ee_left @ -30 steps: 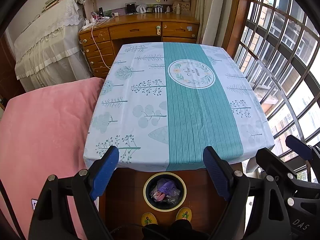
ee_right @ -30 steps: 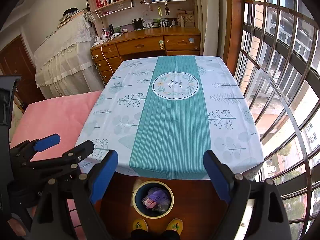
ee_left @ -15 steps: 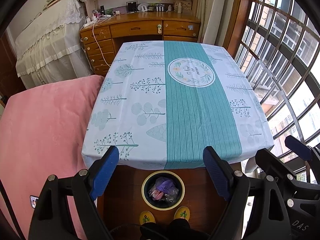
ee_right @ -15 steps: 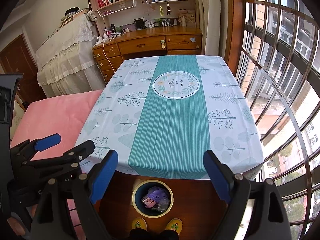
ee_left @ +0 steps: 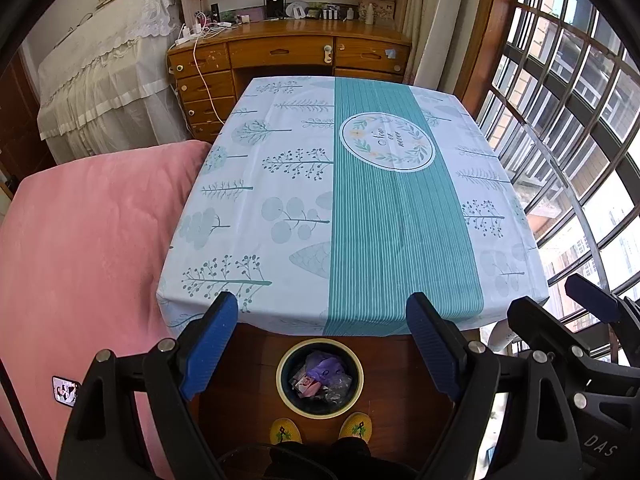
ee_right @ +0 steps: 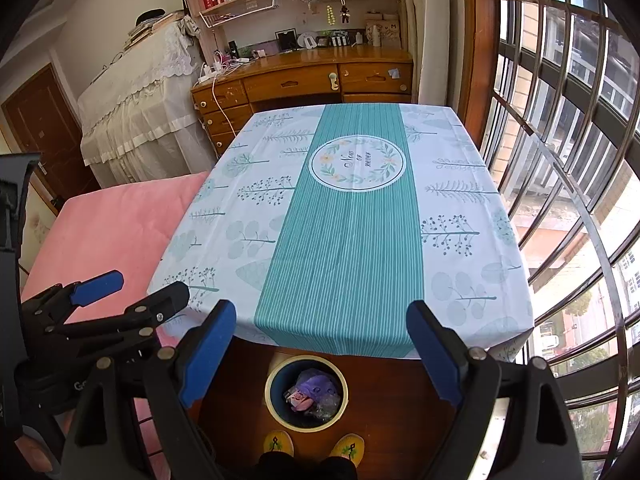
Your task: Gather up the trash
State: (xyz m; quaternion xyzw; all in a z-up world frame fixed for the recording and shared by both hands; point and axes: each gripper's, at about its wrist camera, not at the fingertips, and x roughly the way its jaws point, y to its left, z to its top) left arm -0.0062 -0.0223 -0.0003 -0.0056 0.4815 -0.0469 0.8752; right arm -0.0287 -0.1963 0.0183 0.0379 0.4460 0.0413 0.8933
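Note:
A round bin [ee_left: 320, 344] with a cream rim stands on the wooden floor below the table's near edge; it also shows in the right wrist view [ee_right: 276, 376]. Crumpled trash [ee_left: 323, 374] lies inside it, purple, pink and clear pieces, also seen in the right wrist view [ee_right: 312, 392]. My left gripper [ee_left: 322, 340] is open and empty, held high over the bin. My right gripper [ee_right: 320, 348] is open and empty beside it. The table [ee_left: 280, 184] carries a pale blue and teal cloth with nothing on it.
A pink bed [ee_left: 80, 240] lies left of the table. A wooden desk [ee_left: 288, 56] with shelves stands behind it. A barred window [ee_left: 580, 140] runs along the right. Yellow slippers [ee_left: 320, 432] show near the bin.
Both grippers have risen and drawn back a little, so the table and bin sit slightly lower and smaller in view. Both stay open and empty.

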